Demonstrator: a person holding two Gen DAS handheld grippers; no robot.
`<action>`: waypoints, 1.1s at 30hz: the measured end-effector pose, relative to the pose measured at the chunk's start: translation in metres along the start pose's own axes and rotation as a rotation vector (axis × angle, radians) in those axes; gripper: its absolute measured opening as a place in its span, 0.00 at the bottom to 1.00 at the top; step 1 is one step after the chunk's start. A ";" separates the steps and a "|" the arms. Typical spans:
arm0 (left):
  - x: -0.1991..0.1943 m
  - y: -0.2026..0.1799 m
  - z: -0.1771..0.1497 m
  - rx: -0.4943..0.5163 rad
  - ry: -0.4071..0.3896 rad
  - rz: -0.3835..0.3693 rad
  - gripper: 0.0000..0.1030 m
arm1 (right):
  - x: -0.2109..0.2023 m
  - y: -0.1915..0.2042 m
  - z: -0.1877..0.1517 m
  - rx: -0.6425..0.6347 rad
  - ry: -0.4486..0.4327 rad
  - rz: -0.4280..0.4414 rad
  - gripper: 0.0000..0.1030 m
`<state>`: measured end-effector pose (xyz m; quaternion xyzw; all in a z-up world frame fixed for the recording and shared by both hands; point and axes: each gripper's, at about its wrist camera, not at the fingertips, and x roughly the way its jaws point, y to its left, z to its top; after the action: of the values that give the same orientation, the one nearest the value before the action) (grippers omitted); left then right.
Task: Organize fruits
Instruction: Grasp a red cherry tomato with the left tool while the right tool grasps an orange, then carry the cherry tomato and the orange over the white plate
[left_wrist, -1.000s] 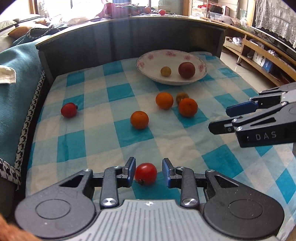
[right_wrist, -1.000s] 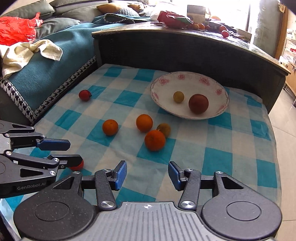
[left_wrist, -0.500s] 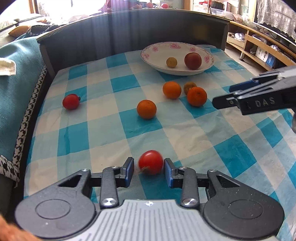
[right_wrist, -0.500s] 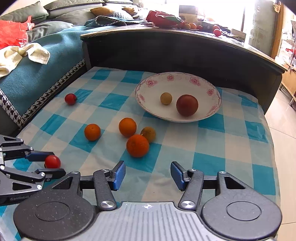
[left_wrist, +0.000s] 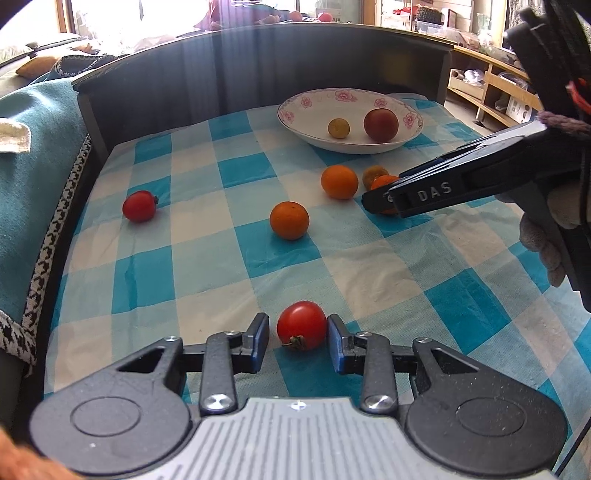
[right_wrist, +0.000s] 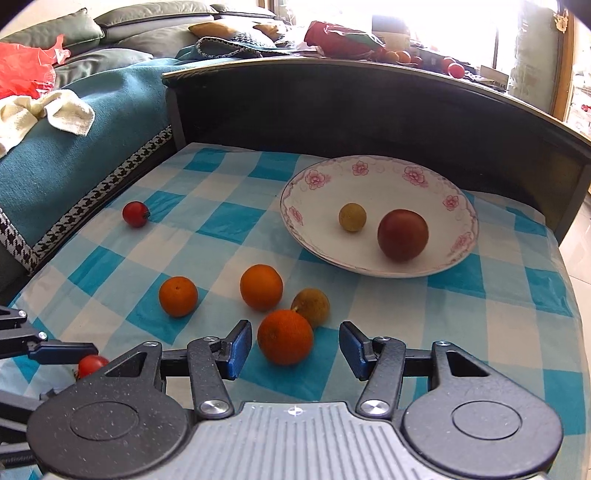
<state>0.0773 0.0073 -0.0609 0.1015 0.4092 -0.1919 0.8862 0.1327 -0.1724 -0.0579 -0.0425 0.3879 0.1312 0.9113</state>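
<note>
My left gripper (left_wrist: 297, 339) is open around a red tomato (left_wrist: 302, 325) that lies on the checked cloth; the right pad touches it, the left pad stands apart. My right gripper (right_wrist: 295, 349) is open with an orange (right_wrist: 285, 336) between its fingers, touching neither. A brownish fruit (right_wrist: 311, 307) sits just behind that orange. Two more oranges (right_wrist: 261, 281) (right_wrist: 178, 296) lie to the left. A second tomato (right_wrist: 135, 213) lies far left. The floral bowl (right_wrist: 317, 184) holds a dark red fruit (right_wrist: 402, 234) and a small yellow fruit (right_wrist: 352, 217).
A dark curved wall (right_wrist: 369, 107) rings the back of the table. A teal blanket (right_wrist: 74, 140) with a cream towel (right_wrist: 55, 110) borders the left side. The table's right edge (right_wrist: 569, 295) drops to the floor.
My right gripper has moved forward and now straddles the nearest orange. My left gripper has stayed open around the tomato, which now sits against the right pad.
</note>
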 end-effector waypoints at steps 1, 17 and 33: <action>0.000 0.000 0.000 0.003 -0.001 0.001 0.41 | 0.003 0.001 0.001 0.001 0.005 0.001 0.42; -0.007 -0.016 0.005 0.038 -0.008 -0.045 0.35 | -0.013 0.005 -0.009 -0.024 0.078 -0.013 0.26; 0.005 -0.046 0.008 0.113 -0.005 -0.076 0.36 | -0.053 0.010 -0.049 -0.045 0.157 -0.079 0.27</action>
<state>0.0663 -0.0379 -0.0608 0.1351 0.3990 -0.2483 0.8723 0.0602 -0.1822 -0.0538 -0.0882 0.4531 0.0999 0.8814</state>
